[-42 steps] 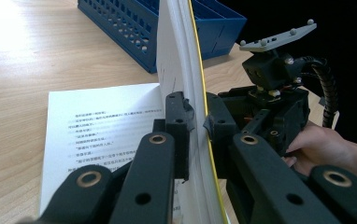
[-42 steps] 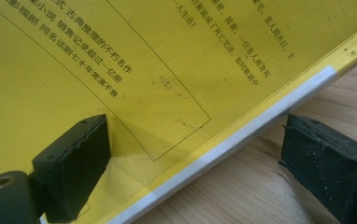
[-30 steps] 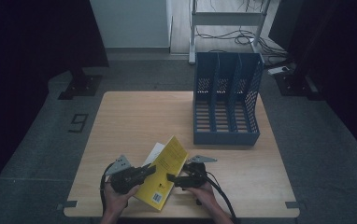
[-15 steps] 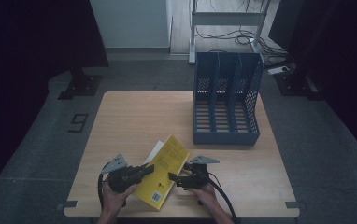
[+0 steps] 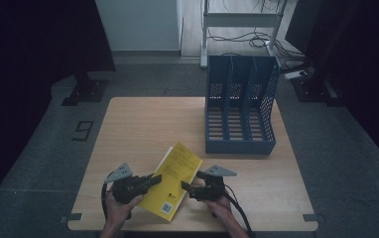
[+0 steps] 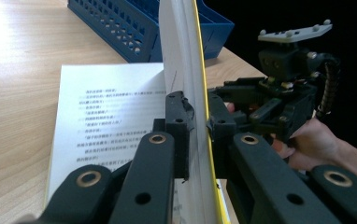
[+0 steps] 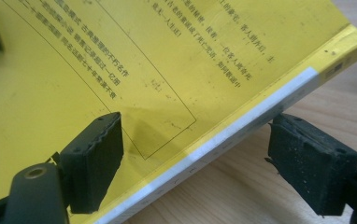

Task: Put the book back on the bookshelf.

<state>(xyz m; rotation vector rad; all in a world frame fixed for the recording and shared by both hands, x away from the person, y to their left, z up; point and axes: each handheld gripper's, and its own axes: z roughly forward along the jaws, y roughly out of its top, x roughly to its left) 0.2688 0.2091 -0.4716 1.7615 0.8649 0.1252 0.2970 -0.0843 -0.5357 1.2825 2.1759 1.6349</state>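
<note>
A yellow paperback book (image 5: 177,171) lies slanted near the table's front edge, between both grippers. My left gripper (image 5: 155,179) is shut on its raised cover and a wad of pages (image 6: 182,56), which stand edge-on between the jaws (image 6: 197,116). A printed white page (image 6: 106,107) lies flat beneath. My right gripper (image 5: 185,187) is open at the book's other long edge. In the right gripper view (image 7: 203,161) one pad hovers over the yellow cover (image 7: 144,56) and the other over bare wood, with the white-striped spine between them.
A blue three-slot file rack (image 5: 239,109) stands at the back right of the wooden table (image 5: 148,124), and its mesh wall shows in the left gripper view (image 6: 130,28). A metal stand and cables sit on the floor beyond.
Both hands have drifted very slightly toward the table's near edge. The book and the jaws' states look the same.
</note>
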